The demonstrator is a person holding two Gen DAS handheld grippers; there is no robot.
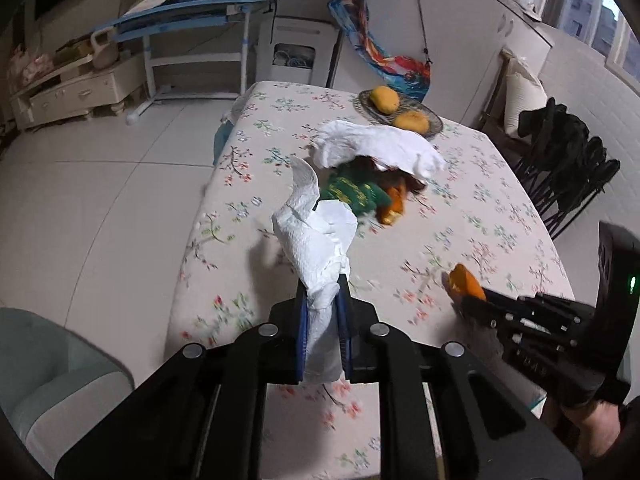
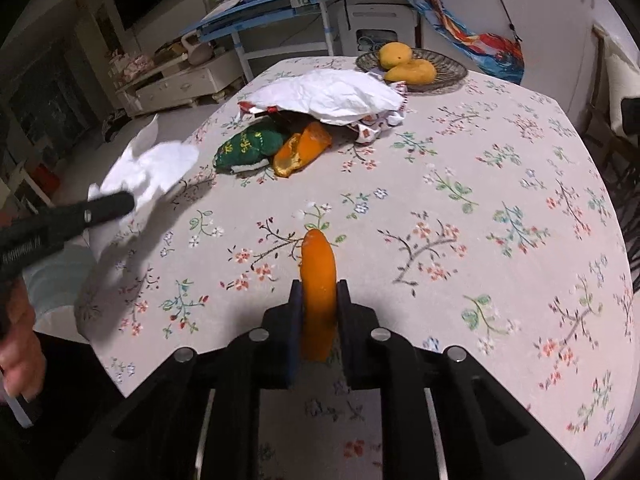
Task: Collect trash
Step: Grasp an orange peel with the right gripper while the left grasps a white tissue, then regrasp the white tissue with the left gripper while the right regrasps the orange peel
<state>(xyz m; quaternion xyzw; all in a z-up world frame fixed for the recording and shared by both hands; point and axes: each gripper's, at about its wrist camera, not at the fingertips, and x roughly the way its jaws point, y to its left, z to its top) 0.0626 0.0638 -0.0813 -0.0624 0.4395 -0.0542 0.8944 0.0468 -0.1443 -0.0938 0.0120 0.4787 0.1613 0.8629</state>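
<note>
My left gripper [image 1: 323, 292] is shut on a crumpled white paper towel [image 1: 316, 236] and holds it above the table's left edge; the towel also shows in the right wrist view [image 2: 152, 168]. My right gripper [image 2: 319, 292] is shut on an orange peel strip [image 2: 318, 276], held over the near part of the floral tablecloth [image 2: 460, 208]; it shows in the left wrist view [image 1: 464, 280] too. On the table lie a green wrapper [image 2: 248, 146], another orange peel [image 2: 300, 150] and a large white crumpled bag [image 2: 328, 96] over printed wrappers.
A woven tray [image 2: 444, 70] with two mangoes [image 2: 410, 70] stands at the table's far side. A grey-green seat [image 1: 44, 364] is below left of the table. Black folding chairs [image 1: 568, 164] stand at the right. A blue desk [image 1: 192, 20] is behind.
</note>
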